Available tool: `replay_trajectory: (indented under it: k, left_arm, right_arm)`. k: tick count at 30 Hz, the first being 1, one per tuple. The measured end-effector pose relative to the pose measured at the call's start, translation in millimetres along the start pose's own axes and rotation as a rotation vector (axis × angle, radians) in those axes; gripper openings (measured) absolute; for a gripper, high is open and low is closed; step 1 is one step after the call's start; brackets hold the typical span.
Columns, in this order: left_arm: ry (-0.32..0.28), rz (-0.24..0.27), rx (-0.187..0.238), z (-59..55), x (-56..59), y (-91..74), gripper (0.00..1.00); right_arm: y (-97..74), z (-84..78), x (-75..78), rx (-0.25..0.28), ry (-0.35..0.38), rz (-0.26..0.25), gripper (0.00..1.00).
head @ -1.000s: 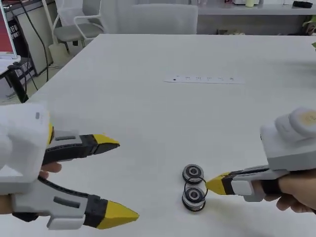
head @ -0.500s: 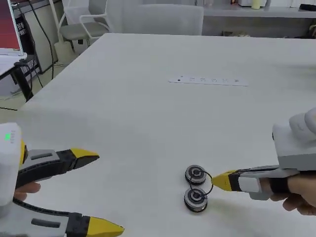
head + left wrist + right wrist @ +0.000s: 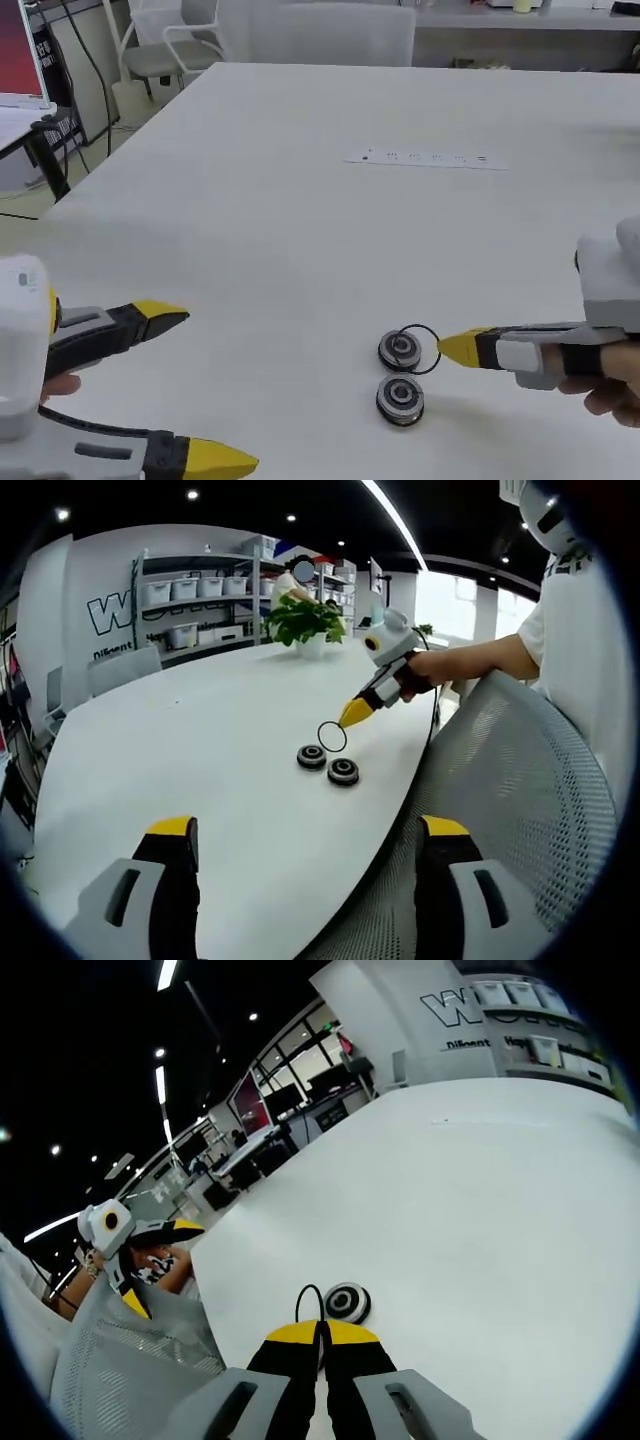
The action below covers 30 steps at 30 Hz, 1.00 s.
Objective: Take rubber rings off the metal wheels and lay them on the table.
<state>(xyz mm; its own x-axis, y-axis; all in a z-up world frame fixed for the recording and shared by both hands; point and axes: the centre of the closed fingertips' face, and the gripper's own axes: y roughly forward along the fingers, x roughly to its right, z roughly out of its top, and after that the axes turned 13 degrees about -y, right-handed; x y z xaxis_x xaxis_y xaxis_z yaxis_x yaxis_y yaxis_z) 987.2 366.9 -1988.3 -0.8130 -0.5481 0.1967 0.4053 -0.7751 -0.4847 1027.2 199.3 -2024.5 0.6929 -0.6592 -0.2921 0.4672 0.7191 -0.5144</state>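
Head view looks down; both gripper views face the wheels (image 3: 400, 397).

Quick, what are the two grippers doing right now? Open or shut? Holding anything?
Left gripper: open, holding nothing.
Right gripper: shut on a rubber ring.

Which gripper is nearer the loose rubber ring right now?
Right. The right gripper is shut on the rubber ring, pinching its edge. The left gripper hangs open, well off to the ring's left, apart from it.
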Motion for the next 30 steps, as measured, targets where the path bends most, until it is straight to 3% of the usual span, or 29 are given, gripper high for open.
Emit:
replay_trajectory:
  k: [14, 22, 30]
  left_arm:
    - [-0.017, 0.002, -0.004, -0.7, -0.9, 1.5, 0.99]
    - [-0.007, -0.002, -0.018, -2.7, 0.6, 2.2, 0.99]
    - [-0.004, 0.002, -0.013, -1.6, -0.1, 2.1, 0.99]
  right_arm:
    - [-1.1, 16.3, -8.0, 0.06, 0.009, 0.02, 0.0]
    - [-0.8, 27.4, -17.7, 0.087, 0.008, 0.037, 0.0]
    - [0.8, 35.5, -28.9, 0.091, -0.056, 0.041, 0.0]
